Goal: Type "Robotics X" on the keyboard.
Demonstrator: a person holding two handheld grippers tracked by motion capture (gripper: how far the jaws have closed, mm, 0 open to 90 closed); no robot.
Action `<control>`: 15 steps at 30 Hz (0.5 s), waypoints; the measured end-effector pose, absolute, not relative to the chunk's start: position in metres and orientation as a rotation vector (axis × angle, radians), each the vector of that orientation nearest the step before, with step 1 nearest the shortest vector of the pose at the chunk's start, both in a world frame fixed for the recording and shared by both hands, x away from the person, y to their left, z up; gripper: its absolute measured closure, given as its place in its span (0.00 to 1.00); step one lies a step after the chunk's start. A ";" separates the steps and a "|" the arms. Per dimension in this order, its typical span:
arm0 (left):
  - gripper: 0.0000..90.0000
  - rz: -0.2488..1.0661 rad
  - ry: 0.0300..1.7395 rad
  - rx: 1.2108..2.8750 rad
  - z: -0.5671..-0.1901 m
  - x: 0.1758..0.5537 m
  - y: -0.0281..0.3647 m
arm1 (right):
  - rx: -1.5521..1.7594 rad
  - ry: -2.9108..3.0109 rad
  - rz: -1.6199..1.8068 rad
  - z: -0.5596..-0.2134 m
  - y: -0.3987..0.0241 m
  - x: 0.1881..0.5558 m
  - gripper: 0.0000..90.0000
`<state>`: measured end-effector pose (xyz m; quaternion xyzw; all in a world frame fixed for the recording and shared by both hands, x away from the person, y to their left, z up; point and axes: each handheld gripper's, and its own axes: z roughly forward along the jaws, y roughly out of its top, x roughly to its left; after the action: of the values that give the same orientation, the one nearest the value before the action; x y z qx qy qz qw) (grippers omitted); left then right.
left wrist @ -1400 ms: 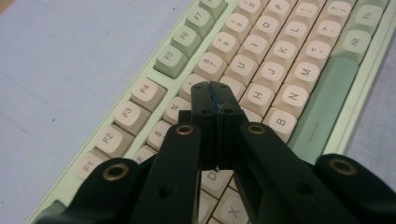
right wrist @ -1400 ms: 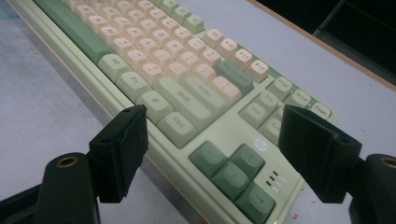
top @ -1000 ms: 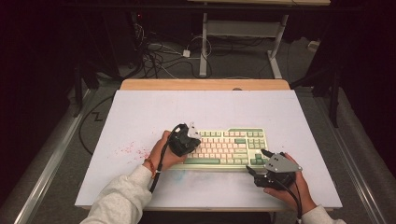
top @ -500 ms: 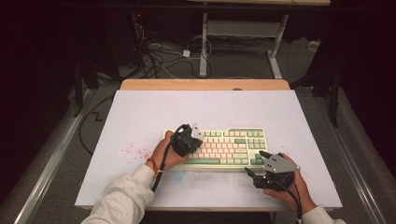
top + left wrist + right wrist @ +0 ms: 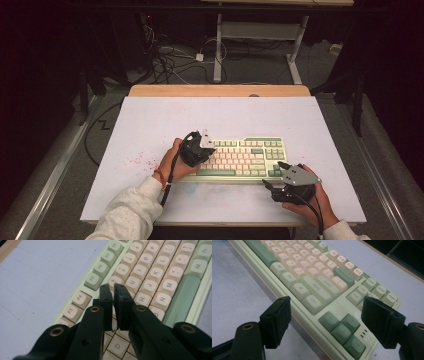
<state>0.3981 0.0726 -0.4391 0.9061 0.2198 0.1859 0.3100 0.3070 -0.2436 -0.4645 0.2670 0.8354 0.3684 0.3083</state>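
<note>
The green and cream plastic keyboard (image 5: 240,157) lies on the white table (image 5: 150,125). The left gripper (image 5: 113,291), jaws nearly together, hangs over the keys; pressing one key needs a straight push. The right gripper (image 5: 324,322) waits with jaws wide apart.

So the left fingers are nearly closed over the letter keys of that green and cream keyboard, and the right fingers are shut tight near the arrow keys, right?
Not quite. The right gripper has its fingers spread wide apart, not shut; the right gripper view shows them straddling the arrow-key corner of the green and cream keyboard. The rest holds: the left gripper is almost closed above the letter keys.
</note>
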 end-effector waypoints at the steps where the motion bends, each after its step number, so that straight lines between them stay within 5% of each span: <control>1: 0.90 0.491 0.581 2.387 -0.439 0.398 0.074 | 0.705 2.207 0.973 -0.464 -0.244 0.307 0.27; 15: 0.65 0.568 0.585 2.327 -0.431 0.386 0.083 | 0.713 2.206 0.973 -0.464 -0.244 0.307 0.27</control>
<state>0.3863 0.0826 -0.4308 0.8904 0.2238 0.2174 0.3313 0.3071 -0.2442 -0.4643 0.2696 0.8347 0.3680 0.3084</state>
